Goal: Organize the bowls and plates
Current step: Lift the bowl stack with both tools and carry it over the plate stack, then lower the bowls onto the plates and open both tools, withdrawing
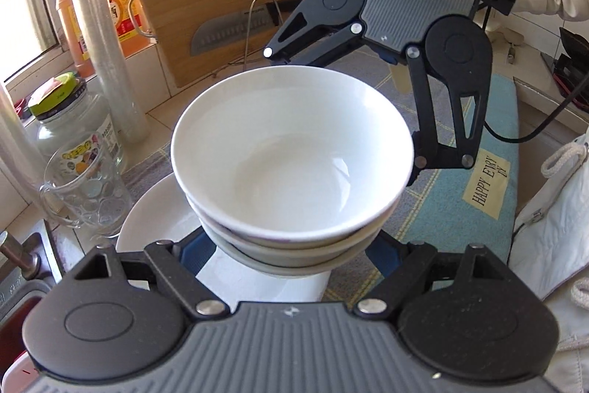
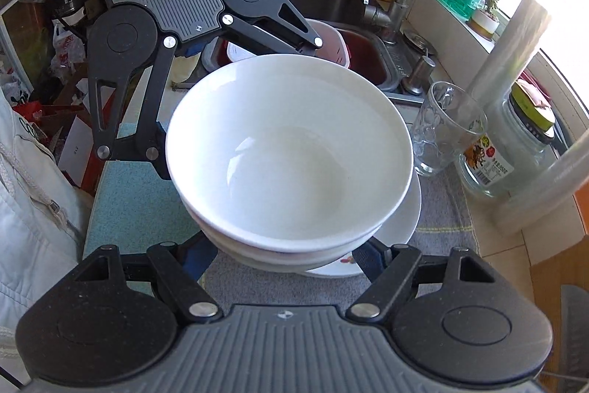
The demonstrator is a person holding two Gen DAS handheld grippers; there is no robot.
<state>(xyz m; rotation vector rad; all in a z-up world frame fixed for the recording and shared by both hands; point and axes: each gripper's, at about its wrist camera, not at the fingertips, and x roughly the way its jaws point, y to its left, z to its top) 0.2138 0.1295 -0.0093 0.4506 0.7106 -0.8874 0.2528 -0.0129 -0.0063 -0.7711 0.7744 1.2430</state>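
I have the bowls [image 1: 291, 150], a nested stack of white ones, caught between my two grippers, one on each side. My left gripper [image 1: 294, 256] has its jaws spread around the lower bowls on the near side in its own view, and my right gripper [image 2: 287, 256] does the same from the opposite side. In the left view the right gripper's fingers reach in under the far rim; in the right view the left gripper's do likewise. Both sets of jaws stand apart around the curved wall; the stack hides the pads, so I cannot tell whether they press on it.

I hold it from two sides because a stack this wide and this heavy would tip or slide out of a single grip; low on the walls, the rims above act as a ledge against slipping.

The stack sits over a white plate [image 1: 154, 227] on the grey mat [image 2: 441, 220] that covers the worktop. I cannot tell whether the bottom bowl touches the plate or hangs just above it. Putting the bowls on the plate would gather the crockery into one pile, which I judge is the aim.

A glass mug [image 2: 445, 127] stands just beside the plate, with a jar [image 2: 515, 142] behind it, so I must keep the stack level and clear of them.
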